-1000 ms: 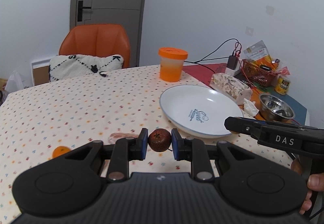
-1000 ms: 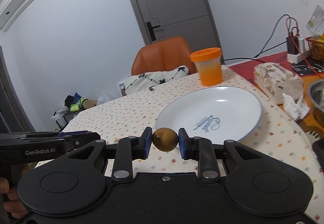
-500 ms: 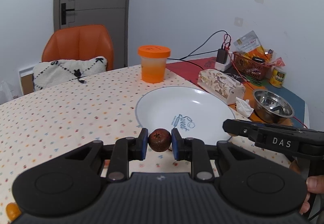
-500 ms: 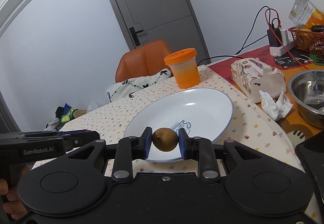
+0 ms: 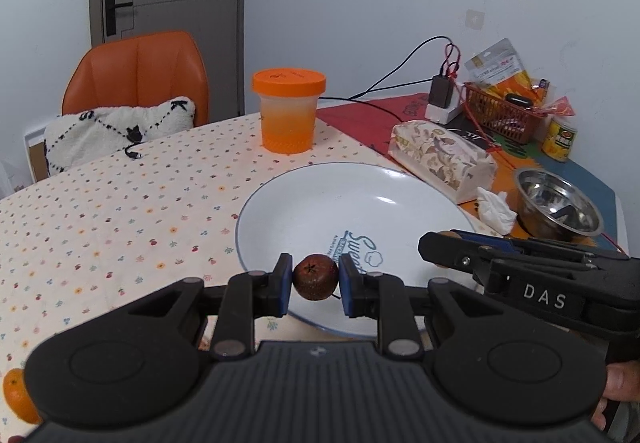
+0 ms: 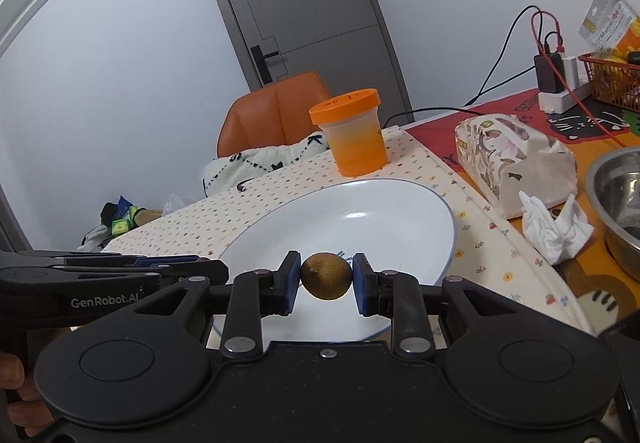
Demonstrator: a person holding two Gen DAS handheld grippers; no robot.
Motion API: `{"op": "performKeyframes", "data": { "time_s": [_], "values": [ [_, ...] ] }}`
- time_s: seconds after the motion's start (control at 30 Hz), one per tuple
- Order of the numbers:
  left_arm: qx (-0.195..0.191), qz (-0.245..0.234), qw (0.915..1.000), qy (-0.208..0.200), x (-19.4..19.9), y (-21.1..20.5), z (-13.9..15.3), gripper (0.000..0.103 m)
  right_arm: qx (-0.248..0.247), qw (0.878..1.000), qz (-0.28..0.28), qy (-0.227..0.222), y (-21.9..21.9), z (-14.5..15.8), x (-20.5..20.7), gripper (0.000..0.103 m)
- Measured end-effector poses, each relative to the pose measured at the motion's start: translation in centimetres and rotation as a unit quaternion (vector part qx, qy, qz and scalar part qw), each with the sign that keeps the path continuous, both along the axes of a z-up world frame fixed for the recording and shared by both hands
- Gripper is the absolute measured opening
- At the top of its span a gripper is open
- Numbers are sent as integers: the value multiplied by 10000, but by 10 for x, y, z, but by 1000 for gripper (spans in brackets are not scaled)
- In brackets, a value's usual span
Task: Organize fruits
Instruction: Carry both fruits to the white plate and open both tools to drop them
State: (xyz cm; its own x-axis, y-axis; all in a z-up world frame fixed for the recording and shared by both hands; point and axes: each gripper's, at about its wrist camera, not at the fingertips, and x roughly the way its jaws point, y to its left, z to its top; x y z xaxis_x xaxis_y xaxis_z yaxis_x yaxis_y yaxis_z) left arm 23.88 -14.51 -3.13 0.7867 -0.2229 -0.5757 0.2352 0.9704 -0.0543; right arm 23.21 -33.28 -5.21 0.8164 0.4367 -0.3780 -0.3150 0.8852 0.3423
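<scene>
My left gripper (image 5: pixel 315 280) is shut on a small dark red-brown fruit (image 5: pixel 315 277), held just over the near rim of a white plate (image 5: pixel 304 203). My right gripper (image 6: pixel 326 277) is shut on a brown kiwi-like fruit (image 6: pixel 326 275), hovering over the near part of the same white plate (image 6: pixel 360 211). The plate holds no fruit. The right gripper's fingers (image 5: pixel 452 247) show from the side at the plate's right edge in the left wrist view; the left gripper's fingers (image 6: pixel 192 267) show at the left in the right wrist view. A small orange (image 5: pixel 16 395) lies on the tablecloth at far left.
Behind the plate stands an orange-lidded tub (image 5: pixel 287 111). A tissue pack (image 5: pixel 442 159), a crumpled tissue (image 5: pixel 494 205) and a steel bowl (image 5: pixel 558 205) lie to the right; a red basket (image 5: pixel 502 117) and cables further back. An orange chair (image 5: pixel 136 71) holds a cushion.
Both grippers have moved forward towards the plate, each still holding its fruit; the plate now looks larger and lies directly under both fruits. The small orange has slid to the left edge of view.
</scene>
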Motion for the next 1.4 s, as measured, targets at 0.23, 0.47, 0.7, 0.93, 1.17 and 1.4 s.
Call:
{"op": "performKeyframes", "data": {
  "time_s": [0.23,0.47,0.7,0.93,1.17,1.4],
  "values": [
    [62,91,9998,155,21,0,-10,23,-116,9998,75,133,7,-8,19,26],
    [79,98,9996,267,36,-3,-16,23,-92,9998,46,166,5,-10,23,31],
    [34,15,9995,303,42,-12,-19,23,85,9998,-170,69,-10,-5,16,31],
    [-61,-23,9999,121,34,-13,-10,29,181,9995,-256,106,-15,-4,5,34],
    [-93,98,9998,129,20,-4,-4,59,192,9993,-304,74,-16,-2,-3,48],
    [-34,330,9994,-87,2,9,7,83,301,9985,-436,-95,-20,6,-17,79]
  ]
}}
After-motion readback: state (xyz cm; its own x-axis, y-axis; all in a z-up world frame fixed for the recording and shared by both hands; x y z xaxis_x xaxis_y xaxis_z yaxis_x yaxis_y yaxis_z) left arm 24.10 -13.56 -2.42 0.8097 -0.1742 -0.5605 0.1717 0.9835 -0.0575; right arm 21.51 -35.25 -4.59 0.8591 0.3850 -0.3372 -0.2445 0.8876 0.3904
